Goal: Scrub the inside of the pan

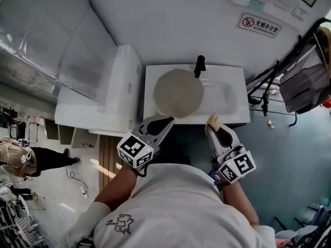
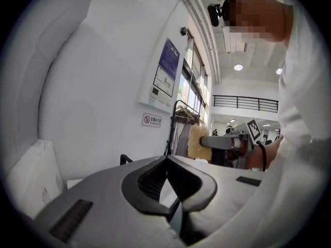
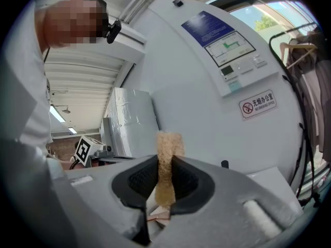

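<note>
step: approach, no scrubbing yet | left gripper [image 1: 166, 122] clenched, empty | right gripper [image 1: 213, 125] grasping sponge [image 3: 168, 149] | pan [image 1: 178, 93] upper centre of head view, on white counter [image 1: 227, 94], just beyond both grippers | next: likely lower sponge inside pan, left steadies handle [image 1: 199, 66]

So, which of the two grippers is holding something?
The right gripper: its jaws pinch a yellowish sponge. The left gripper is shut with nothing between its jaws.

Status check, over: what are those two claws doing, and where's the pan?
Left gripper shut, empty. Right gripper shut on tan fluffy sponge. Round grey black-handled pan sits in white basin, untouched. Nothing between grippers and pan.
</note>
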Demonstrator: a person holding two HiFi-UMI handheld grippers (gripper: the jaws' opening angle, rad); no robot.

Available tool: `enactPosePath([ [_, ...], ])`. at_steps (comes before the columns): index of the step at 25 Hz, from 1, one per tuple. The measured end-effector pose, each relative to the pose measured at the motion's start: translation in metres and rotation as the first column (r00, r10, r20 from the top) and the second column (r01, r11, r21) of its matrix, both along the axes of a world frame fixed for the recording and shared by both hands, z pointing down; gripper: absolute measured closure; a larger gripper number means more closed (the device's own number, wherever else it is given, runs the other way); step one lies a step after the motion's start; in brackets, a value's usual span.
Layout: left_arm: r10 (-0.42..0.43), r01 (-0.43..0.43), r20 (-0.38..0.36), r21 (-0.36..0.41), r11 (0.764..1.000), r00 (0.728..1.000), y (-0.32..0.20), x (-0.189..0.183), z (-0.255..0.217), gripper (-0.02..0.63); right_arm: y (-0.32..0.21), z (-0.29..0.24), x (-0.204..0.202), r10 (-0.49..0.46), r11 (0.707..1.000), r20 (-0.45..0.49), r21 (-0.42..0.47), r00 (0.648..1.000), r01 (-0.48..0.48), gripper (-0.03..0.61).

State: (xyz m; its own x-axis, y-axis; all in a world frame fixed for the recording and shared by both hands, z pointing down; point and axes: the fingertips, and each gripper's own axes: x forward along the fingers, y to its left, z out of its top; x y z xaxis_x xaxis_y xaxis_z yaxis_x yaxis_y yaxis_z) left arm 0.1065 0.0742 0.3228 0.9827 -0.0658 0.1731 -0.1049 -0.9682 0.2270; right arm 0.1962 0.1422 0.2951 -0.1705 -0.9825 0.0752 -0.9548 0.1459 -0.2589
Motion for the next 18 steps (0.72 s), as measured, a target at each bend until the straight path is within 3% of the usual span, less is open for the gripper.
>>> enactPosePath([
  [7, 0.001, 0.001, 0.059, -0.036, 0.999, 0.998, -0.054, -0.008, 0.023, 0.611, -0.058, 0.006, -0.008, -0.036, 0.999, -0.012, -0.04, 0.999, 0.035, 0.525],
  [14, -0.006, 0.003, 0.108, 0.024, 1.0, 0.994, -0.11, -0.017, 0.038, 0.611, -0.116, 0.009, -0.022, -0.052, 0.998, -0.029, -0.049, 0.998, 0.05, 0.524],
  [18, -0.008, 0.007, 0.123, 0.009, 1.0, 0.992, -0.124, -0.024, 0.05, 0.611, -0.135, 0.026, -0.045, -0.099, 0.992, -0.007, -0.082, 0.995, 0.098, 0.523],
])
